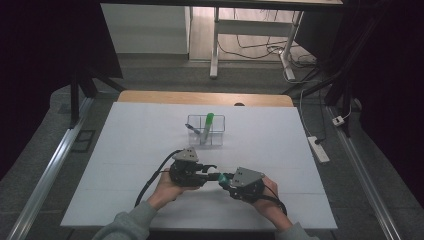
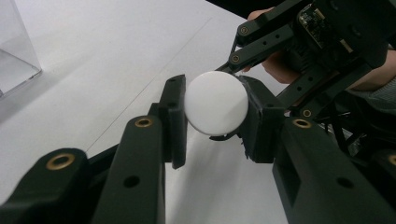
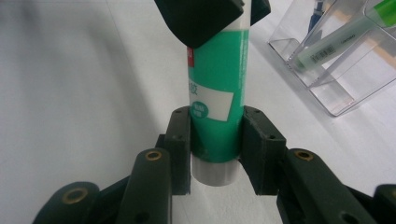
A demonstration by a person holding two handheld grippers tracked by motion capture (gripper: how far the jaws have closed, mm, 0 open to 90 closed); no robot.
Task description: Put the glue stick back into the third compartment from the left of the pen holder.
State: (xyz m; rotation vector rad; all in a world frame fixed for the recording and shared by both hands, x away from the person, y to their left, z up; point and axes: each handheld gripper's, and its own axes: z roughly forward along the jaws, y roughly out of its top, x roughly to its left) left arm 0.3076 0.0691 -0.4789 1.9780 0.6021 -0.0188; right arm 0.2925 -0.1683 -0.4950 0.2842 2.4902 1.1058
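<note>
A green glue stick (image 3: 217, 88) with a white label and a white base is held level above the white table (image 1: 125, 150), between my two grippers. My right gripper (image 3: 216, 140) is shut on its green body near the base. My left gripper (image 2: 215, 116) is shut on the other end, whose round white face (image 2: 216, 102) sits between the pads. In the high view the stick (image 1: 222, 176) bridges the left gripper (image 1: 212, 172) and the right gripper (image 1: 226, 179) near the table's front middle. The left gripper's dark jaws (image 3: 205, 14) clamp the stick's far end in the right gripper view.
A clear plastic organiser (image 1: 218, 134) stands mid-table behind the grippers, holding a green marker (image 1: 207, 125) and a blue pen. The same organiser (image 3: 327, 88) lies just right of the stick. A power strip (image 1: 318, 148) lies on the floor to the right.
</note>
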